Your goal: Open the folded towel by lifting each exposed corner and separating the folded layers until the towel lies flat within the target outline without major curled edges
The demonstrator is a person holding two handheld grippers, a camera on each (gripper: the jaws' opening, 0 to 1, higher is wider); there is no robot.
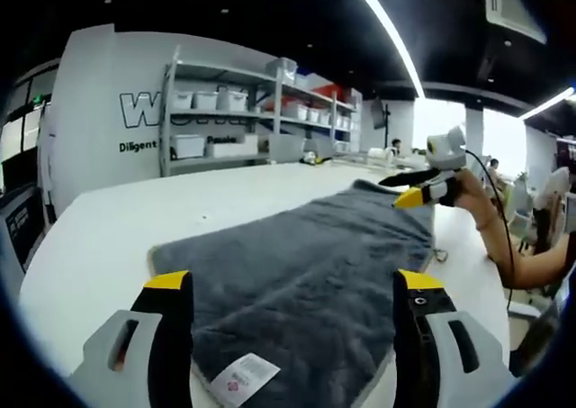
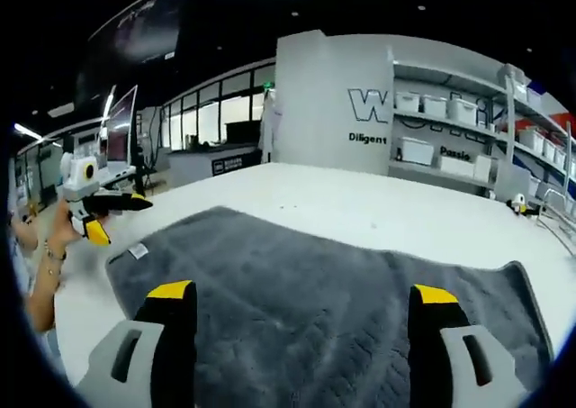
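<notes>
White tabletop (image 1: 117,237) ran back toward a grey wall with large lettering (image 1: 144,111) and metal shelving (image 1: 234,111) stacked with white bins. On that table lay the grey towel (image 1: 306,264), spread wide and mostly flat, and everything else is placed from it. In the left gripper view, the left gripper (image 1: 292,313) hung over the towel's near edge with its yellow-tipped jaws standing well apart, holding nothing; a white label (image 1: 238,376) lay on the towel between the jaws. At the towel's far right corner, the right gripper (image 1: 416,190) showed in a person's hand (image 1: 472,201); whether it pinched the cloth I could not tell. In the right gripper view, the left gripper (image 2: 103,219) sat just beyond the towel's left corner, and the right gripper's own jaws stood wide apart over the towel's (image 2: 342,300) middle.
</notes>
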